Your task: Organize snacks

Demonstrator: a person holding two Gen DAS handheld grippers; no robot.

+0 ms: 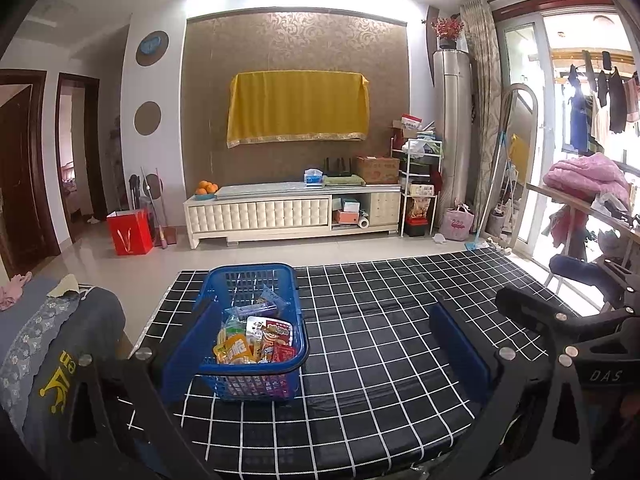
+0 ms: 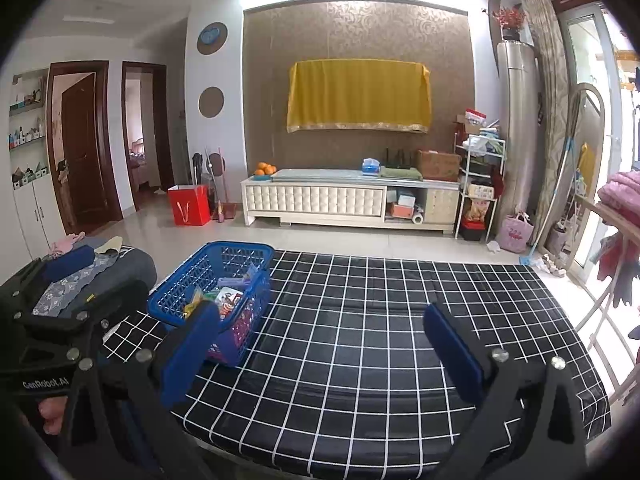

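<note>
Your snacks [image 1: 256, 340] all sit packed in the blue basket [image 1: 224, 280] near the table's [image 1: 400, 320] left edge, none loose on the cloth. That fits either sorting about to start or already finished. Your left gripper [image 1: 324, 344] and right gripper [image 2: 320, 352] both hover spread wide, gripping nothing.

A blue lattice basket [image 1: 256, 280] holds orange, red and white snack packets [image 1: 256, 340]. The desk [image 1: 380, 320] wears black cloth with a white grid. At twelve o'clock hangs a yellow, gold-trimmed cloth [image 1: 298, 106].
</note>
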